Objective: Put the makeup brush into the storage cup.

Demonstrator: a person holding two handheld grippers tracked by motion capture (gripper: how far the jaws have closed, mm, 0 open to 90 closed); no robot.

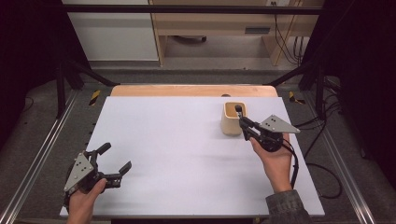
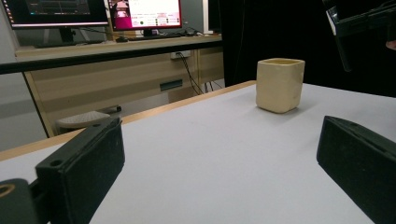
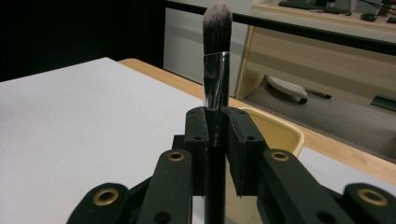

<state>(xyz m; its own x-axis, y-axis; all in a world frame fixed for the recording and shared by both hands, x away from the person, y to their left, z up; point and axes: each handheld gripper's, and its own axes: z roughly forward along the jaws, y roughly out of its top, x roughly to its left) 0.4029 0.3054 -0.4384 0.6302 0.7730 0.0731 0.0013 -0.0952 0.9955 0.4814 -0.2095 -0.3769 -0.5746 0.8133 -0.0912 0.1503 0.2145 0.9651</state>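
Right gripper view: brush in claw fronts cup.

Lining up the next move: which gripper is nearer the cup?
Right. The right gripper, shut on a brush, sits right beside the cup, at its rim. The left gripper is open, far off near the table's opposite front corner.

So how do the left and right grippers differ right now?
The left gripper has its jaws wide apart with nothing between them; the right gripper is shut on a makeup brush. The left sits near the table's front corner, far from the beige cup; the right sits beside the cup's rim. Both are hand-held with black jaws.
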